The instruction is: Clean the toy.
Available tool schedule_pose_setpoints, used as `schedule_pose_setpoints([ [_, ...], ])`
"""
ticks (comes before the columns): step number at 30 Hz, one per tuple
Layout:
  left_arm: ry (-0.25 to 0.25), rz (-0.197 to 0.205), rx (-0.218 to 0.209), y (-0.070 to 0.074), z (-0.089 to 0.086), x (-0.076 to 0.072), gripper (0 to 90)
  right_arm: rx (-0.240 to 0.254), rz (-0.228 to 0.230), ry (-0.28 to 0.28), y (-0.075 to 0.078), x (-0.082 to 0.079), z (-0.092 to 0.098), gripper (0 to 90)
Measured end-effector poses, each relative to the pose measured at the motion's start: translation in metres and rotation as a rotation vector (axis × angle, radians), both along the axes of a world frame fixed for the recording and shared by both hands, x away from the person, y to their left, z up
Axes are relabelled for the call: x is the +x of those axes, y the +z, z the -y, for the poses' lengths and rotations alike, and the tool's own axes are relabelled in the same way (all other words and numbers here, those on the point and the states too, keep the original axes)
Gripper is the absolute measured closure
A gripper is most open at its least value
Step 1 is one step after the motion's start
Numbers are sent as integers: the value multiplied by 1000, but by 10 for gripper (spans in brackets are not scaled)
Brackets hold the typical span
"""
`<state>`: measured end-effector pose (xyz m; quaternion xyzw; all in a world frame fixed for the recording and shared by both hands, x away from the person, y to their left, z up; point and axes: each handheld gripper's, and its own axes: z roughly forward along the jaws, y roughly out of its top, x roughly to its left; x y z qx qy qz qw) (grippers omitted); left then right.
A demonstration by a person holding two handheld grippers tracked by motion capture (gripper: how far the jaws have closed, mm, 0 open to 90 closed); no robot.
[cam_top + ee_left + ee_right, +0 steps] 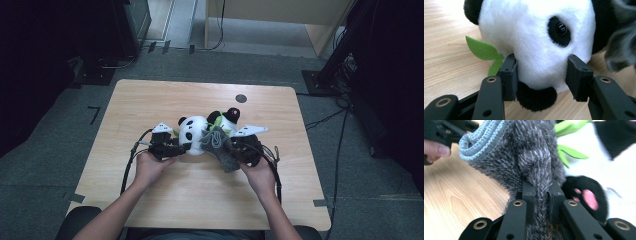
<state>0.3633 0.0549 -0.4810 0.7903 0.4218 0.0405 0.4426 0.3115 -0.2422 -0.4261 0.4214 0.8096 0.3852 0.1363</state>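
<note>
Plush – one panda, one grey sock, perhaps more – two tongs gripping.

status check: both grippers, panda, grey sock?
Left gripper clamped on the panda plush head. Right gripper pinching the fuzzy grey sock beside the panda. Nothing in the way.

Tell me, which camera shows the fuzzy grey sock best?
The right gripper view: the fuzzy grey sock is close up, ribbed cuff visible. The high view shows it small; the left gripper view catches one blurred edge.
</note>
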Motion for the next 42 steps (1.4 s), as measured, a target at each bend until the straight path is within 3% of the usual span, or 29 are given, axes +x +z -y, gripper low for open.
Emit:
schedule_pose_setpoints([
  [5, -2, -8, -3, 0, 0, 1, 497, 48, 20, -64, 10, -6, 27, 805],
  [8, -4, -9, -3, 1, 1, 1, 496, 87, 7, -91, 11, -6, 40, 804],
  [23, -4, -15, -14, 0, 0, 2, 496, 81, 31, -196, 17, -8, 74, 806],
  [26, -3, -12, -8, 0, 0, 2, 497, 64, 55, -246, 24, -11, 87, 807],
  [29, -2, -12, -9, 0, 0, 2, 497, 78, 61, -263, 28, -14, 94, 807],
  [31, 0, -13, -9, 0, 0, 2, 497, 105, 84, -235, 37, -19, 97, 806],
  [35, 2, -14, -8, 0, 0, 2, 497, 155, 76, -174, 44, -22, 91, 806],
  [36, 2, -15, -8, 0, 0, 2, 497, 163, 77, -122, 49, -25, 77, 806],
  [42, 4, -17, -9, 1, 1, 3, 497, 135, 80, 32, 51, -29, 19, 806],
])
